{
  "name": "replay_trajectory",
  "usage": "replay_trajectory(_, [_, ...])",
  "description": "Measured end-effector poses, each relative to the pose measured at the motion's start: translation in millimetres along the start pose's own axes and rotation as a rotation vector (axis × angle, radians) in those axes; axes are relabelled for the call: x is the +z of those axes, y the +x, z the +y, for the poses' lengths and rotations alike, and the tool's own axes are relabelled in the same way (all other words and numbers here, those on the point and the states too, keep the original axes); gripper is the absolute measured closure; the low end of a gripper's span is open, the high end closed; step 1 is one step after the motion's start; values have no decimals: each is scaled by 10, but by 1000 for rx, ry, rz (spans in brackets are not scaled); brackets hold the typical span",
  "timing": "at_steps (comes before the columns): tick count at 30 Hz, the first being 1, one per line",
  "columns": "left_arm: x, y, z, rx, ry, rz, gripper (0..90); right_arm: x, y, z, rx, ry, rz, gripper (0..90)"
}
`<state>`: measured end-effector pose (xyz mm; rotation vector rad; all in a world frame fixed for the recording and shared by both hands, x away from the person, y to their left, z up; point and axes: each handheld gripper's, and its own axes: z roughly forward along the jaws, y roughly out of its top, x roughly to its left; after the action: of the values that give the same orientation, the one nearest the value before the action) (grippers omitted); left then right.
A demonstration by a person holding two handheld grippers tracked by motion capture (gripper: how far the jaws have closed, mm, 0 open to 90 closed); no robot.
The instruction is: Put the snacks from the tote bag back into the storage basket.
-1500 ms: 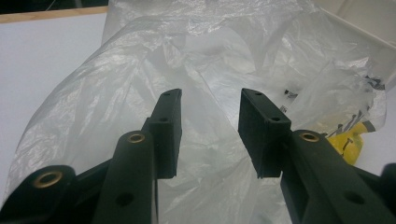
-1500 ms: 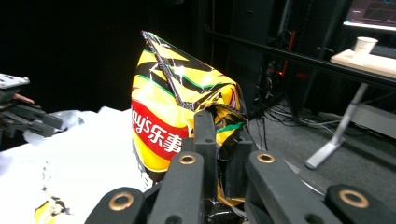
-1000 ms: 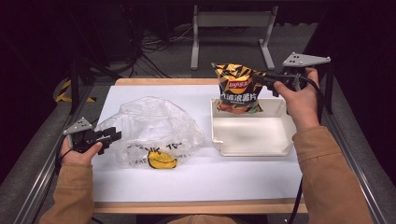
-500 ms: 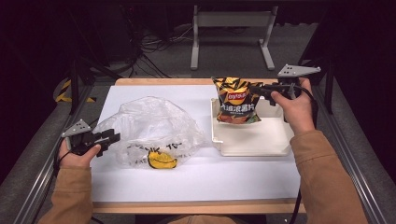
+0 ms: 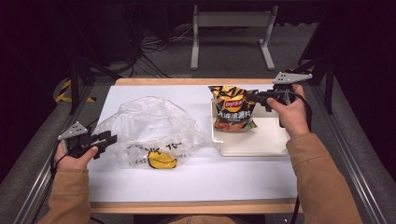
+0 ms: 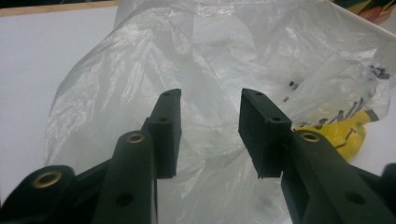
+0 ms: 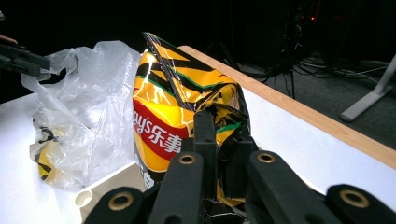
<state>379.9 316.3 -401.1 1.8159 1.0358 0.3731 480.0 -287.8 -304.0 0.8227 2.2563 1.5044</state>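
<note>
The chip bag (image 5: 233, 109) is held upright over the left end of the white tray (image 5: 261, 142), clamped at its upper right edge by the right claw (image 5: 256, 97). The plastic bag (image 5: 149, 128) lies to its left, nearer the left claw (image 5: 111, 138), whose jaws stand apart. "Lay's" and Chinese characters are read on the chip bag.

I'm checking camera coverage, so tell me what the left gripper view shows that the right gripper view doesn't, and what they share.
The left gripper view alone shows the left gripper from behind, its jaws apart with the crumpled film of the clear plastic bag just ahead.

The right gripper view alone shows the right gripper shut on a top corner of the chip bag, plus the table's wooden edge and the floor cables.

Both show the plastic bag, its yellow print, the chip bag and the white table top.
</note>
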Motion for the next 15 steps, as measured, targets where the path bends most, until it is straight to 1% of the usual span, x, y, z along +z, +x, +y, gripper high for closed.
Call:
replay_trajectory(2, [2,0,1,0,0,-1,596,16,-9,-11,4,1,4,867])
replay_trajectory(3, [6,2,2,1,1,1,594,56,-41,-30,8,8,9,866])
replay_trajectory(4, [10,7,2,5,2,4,593,69,-55,-35,12,9,12,865])
replay_trajectory(8, [11,10,-5,1,2,3,591,114,-121,-51,24,5,33,861])
replay_trajectory(15, [-10,2,-28,1,10,11,589,122,-232,-82,33,10,3,832])
